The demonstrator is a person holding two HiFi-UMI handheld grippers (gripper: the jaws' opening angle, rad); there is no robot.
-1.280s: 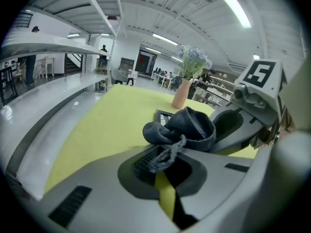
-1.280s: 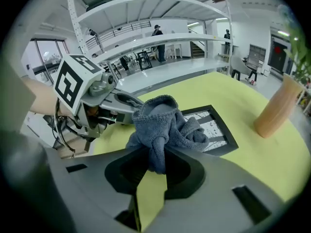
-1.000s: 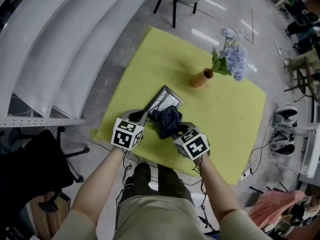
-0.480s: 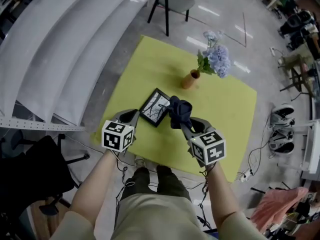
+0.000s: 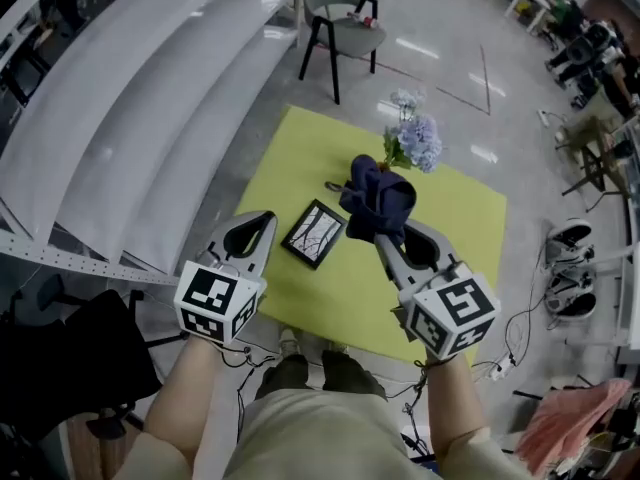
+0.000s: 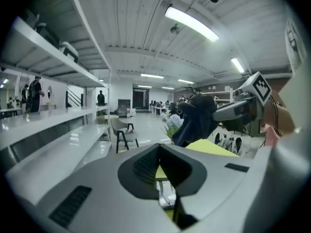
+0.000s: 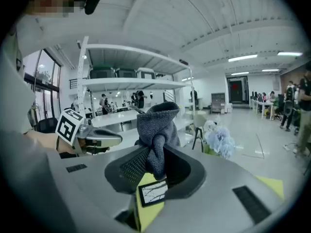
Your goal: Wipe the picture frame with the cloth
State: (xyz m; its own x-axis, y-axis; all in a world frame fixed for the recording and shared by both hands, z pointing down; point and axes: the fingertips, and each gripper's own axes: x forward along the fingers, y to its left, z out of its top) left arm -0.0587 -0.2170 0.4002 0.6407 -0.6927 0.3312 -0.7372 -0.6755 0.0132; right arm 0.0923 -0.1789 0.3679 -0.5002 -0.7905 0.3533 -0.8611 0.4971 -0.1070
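A small black picture frame (image 5: 313,234) lies flat on the yellow-green table (image 5: 450,258); it also shows under the jaws in the right gripper view as the frame (image 7: 151,192). My right gripper (image 5: 387,234) is held high above the table, right of the frame, shut on a bunched dark blue cloth (image 5: 377,201). That cloth (image 7: 156,128) sticks up from the right gripper (image 7: 155,155). My left gripper (image 5: 260,222) hovers left of the frame, shut and holding nothing. From the left gripper (image 6: 159,150) the cloth (image 6: 196,120) shows ahead to the right.
A brown vase of pale blue flowers (image 5: 412,142) stands at the table's far side. A chair (image 5: 343,30) is beyond the table. White curved shelving (image 5: 120,138) runs along the left. Cables and shoes (image 5: 566,268) lie on the floor at right.
Both grippers have risen well above the table. The right one carried the cloth up off the frame. The left one has drawn away from the frame, which stays on the table.
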